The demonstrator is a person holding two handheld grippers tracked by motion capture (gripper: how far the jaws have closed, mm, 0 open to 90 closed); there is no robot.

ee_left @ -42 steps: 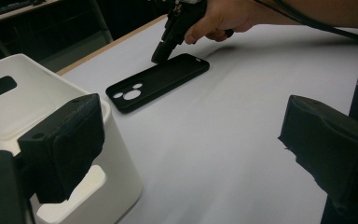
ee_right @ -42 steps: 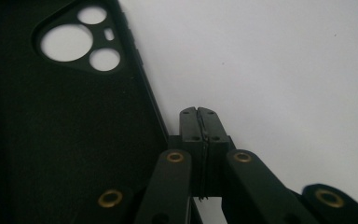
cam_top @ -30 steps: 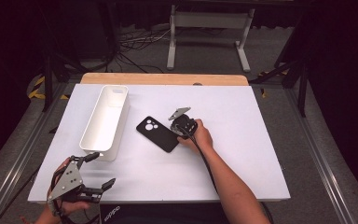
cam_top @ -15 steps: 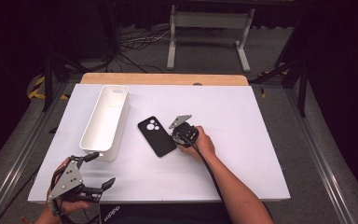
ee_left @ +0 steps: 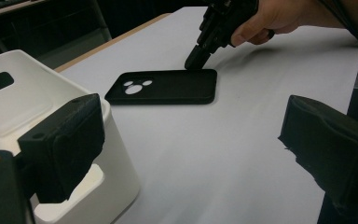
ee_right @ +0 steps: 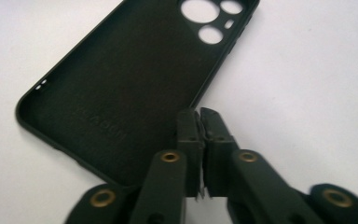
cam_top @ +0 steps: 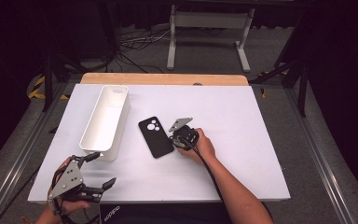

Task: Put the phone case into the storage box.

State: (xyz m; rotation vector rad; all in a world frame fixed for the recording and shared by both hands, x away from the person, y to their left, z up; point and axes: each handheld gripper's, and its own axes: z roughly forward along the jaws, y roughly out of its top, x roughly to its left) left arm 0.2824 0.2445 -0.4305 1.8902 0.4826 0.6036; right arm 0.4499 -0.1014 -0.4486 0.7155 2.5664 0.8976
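A black phone case (cam_top: 155, 136) lies flat on the white worktop (cam_top: 242, 116), open side up, near the middle. It looks like soft matte rubber, a rounded rectangle with a low raised lip and a cluster of round camera cut-outs at its far end. In the right gripper view the inside shows a faint embossed word that I cannot read.

The right hand-held gripper (cam_top: 177, 138), held in the person's right hand (cam_top: 201, 145), sits at the case's right long edge with its tips down by the rim. Its two black jaws are pressed together, their blocky tips meeting with only a hairline seam between them and nothing visibly caught there; brass-coloured rivets show on the linkage behind.

To the left stands a long white tray (cam_top: 103, 120), smooth glossy plastic with rounded corners and tall walls, a slot-shaped handle hole at its far end.

The left hand-held gripper (cam_top: 98, 170) hovers at the near-left corner of the worktop, just beside the tray's near end. Its jaws are spread wide, empty, the thick pads (ee_left: 72, 140) dull black and slightly grainy, one of them showing in front of the tray's corner in the left gripper view.
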